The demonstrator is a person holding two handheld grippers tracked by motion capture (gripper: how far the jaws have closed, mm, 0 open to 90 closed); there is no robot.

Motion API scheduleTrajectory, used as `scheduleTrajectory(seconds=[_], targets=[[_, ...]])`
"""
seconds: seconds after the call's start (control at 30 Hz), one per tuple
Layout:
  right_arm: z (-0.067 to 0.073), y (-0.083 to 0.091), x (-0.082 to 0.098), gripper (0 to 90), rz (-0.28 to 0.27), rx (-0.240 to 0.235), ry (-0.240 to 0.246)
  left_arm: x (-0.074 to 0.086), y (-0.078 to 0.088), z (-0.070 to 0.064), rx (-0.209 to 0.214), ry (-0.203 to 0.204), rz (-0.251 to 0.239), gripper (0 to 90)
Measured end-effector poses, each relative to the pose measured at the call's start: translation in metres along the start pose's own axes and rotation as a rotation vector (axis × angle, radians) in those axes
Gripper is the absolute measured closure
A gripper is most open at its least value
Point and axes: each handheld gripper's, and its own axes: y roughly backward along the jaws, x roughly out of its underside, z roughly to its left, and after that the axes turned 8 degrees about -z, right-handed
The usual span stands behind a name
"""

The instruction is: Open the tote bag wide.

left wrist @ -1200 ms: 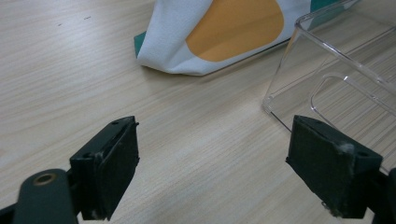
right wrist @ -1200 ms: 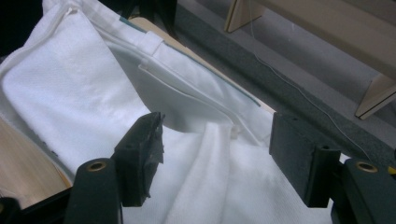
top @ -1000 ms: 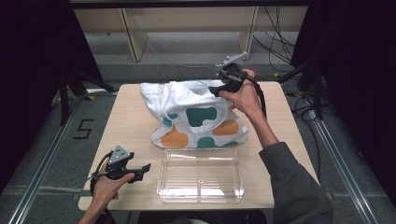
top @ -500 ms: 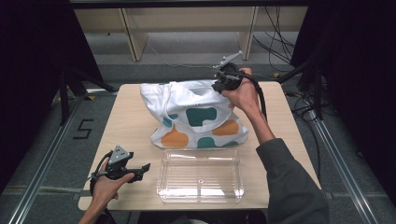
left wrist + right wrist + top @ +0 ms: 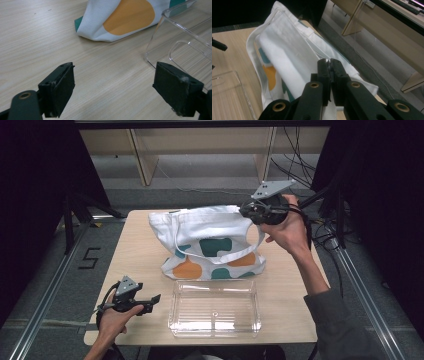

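White cloth bag [image 5: 210, 240] lies under and left of right gripper [image 5: 248, 211], jaws just closed, pinching its top edge | lift slowly, keeping the hem pinched | left gripper [image 5: 151, 302] wide, idle beside clear tray [image 5: 215, 309] | right gripper view shows cloth between pads [image 5: 323, 68]

A lab: wooden table [image 5: 145, 255] ringed by black curtains [image 5: 35, 180] and cables [image 5: 295, 150].

Left gripper [image 5: 150, 302]: jaws wide apart, nothing between them, held low in the left hand.
Right gripper [image 5: 246, 211]: jaws just closed together, raised, forearm outstretched.
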Motion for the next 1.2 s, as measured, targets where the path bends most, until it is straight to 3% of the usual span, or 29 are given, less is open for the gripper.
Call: scheduleTrajectory(seconds=[0.03,0.1,0.17,0.27,0.37,0.47,0.53,0.63,0.8,0.9,0.97,1.07,1.13,1.2], targets=[[0.001,0.003,0.002,87.7,-0.018,0.01,0.016,-0.001,0.001,0.0,0.004,0.011,-0.004,18.0],[0.005,0.007,0.009,87.7,-0.024,-0.007,-0.009,-0.002,0.002,0.001,0.025,0.032,-0.025,21.0],[0.009,0.01,0.016,87.7,-0.04,-0.028,-0.001,-0.008,0.005,0.002,0.032,0.029,-0.049,23.6],[0.016,0.013,0.027,87.7,-0.046,-0.041,0.003,-0.021,0.012,0.002,0.087,0.094,-0.113,27.8],[0.022,0.011,0.039,87.7,-0.047,-0.055,-0.015,-0.037,0.013,0.0,0.091,0.074,-0.136,29.8],[0.025,0.01,0.047,87.7,-0.051,-0.073,-0.028,-0.062,0.007,-0.005,0.102,0.052,-0.158,32.3],[0.027,0.012,0.048,87.7,-0.05,-0.079,-0.023,-0.08,0.0,-0.01,0.125,0.029,-0.17,33.7],[0.026,0.014,0.048,87.7,-0.045,-0.085,-0.009,-0.103,-0.009,-0.014,0.167,0.042,-0.185,35.9],[0.032,0.015,0.05,87.7,-0.045,-0.097,-0.001,-0.134,-0.025,-0.021,0.151,-0.003,-0.141,39.9],[0.033,0.016,0.051,87.7,-0.051,-0.099,-0.004,-0.142,-0.033,-0.02,0.138,0.005,-0.127,43.6],[0.034,0.016,0.051,87.7,-0.051,-0.102,0.002,-0.145,-0.038,-0.018,0.16,0.031,-0.118,46.1],[0.036,0.015,0.051,87.7,-0.042,-0.106,-0.004,-0.148,-0.044,-0.015,0.152,0.019,-0.114,52.3],[0.036,0.015,0.051,87.7,-0.044,-0.107,-0.004,-0.149,-0.046,-0.013,0.173,0.017,-0.119,65.8],[0.036,0.015,0.052,87.7,-0.045,-0.106,-0.005,-0.148,-0.046,-0.015,0.179,-0.02,-0.132,74.8]])
